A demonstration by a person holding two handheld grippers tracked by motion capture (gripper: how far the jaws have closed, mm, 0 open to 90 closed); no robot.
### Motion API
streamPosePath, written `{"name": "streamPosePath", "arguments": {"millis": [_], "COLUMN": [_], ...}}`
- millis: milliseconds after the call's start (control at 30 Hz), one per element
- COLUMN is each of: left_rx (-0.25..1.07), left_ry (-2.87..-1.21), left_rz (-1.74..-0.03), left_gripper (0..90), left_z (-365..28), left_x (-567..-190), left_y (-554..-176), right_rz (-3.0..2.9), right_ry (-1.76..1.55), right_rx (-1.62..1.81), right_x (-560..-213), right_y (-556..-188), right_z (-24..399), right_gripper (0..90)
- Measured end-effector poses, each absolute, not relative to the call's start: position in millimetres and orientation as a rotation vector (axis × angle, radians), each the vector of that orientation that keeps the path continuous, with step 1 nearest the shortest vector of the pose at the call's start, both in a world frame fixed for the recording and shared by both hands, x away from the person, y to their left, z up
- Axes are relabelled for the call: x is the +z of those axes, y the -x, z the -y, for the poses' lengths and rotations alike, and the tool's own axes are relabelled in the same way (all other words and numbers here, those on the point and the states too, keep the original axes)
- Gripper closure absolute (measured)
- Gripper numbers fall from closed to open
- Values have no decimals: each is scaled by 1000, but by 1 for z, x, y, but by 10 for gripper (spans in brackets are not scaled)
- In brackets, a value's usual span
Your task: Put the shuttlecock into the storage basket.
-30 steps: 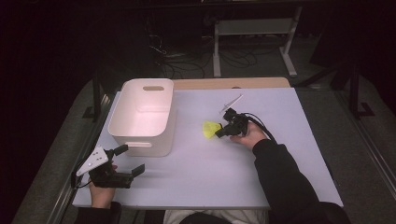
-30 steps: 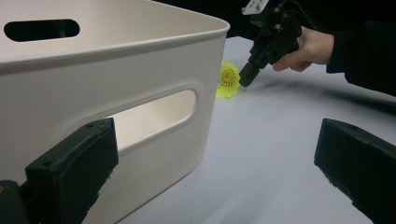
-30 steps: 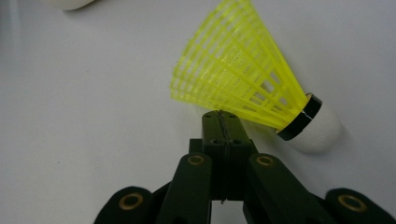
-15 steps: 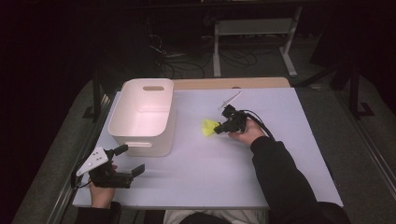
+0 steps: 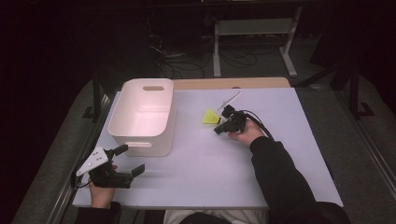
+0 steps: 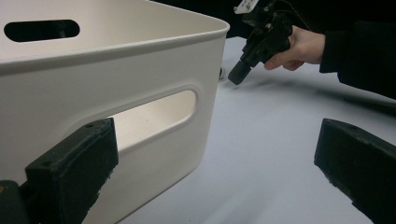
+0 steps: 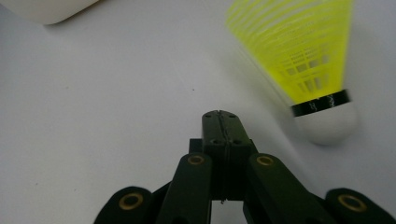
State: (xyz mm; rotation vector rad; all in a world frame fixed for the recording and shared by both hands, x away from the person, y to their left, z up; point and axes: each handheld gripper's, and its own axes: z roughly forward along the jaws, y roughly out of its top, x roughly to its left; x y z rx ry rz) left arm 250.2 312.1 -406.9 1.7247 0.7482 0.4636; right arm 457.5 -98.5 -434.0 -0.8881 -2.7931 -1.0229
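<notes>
- Yellow mesh-skirted shuttlecock (image 7: 322,93), rounded white cork, lies on table (image 5: 210,163) beside right gripper (image 7: 222,116), whose jaws are pressed together on nothing.
- Left gripper (image 6: 210,163), jaws spread, faces smooth white bin (image 6: 140,79).

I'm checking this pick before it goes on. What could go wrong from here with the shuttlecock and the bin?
1. The right gripper is shut with nothing between its jaws, and the yellow shuttlecock lies beside them. Pushing forward like this could knock it away rather than grasp it.
2. The shuttlecock looks light and its cork end is rounded, so it may roll when touched.
3. The left gripper stands open close to the white bin; a careless move could shove the bin.
</notes>
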Motion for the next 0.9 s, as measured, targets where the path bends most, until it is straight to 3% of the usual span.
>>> {"name": "streamPosePath", "arguments": {"millis": [900], "left_rx": [461], "left_ry": [-1728], "left_rz": [-745], "left_gripper": [0], "left_z": [-312], "left_x": [-407], "left_y": [-250], "right_rz": [2806], "right_ry": [951], "right_rx": [-1027], "right_x": [-429], "right_y": [-458], "right_z": [114], "right_gripper": [891]}}
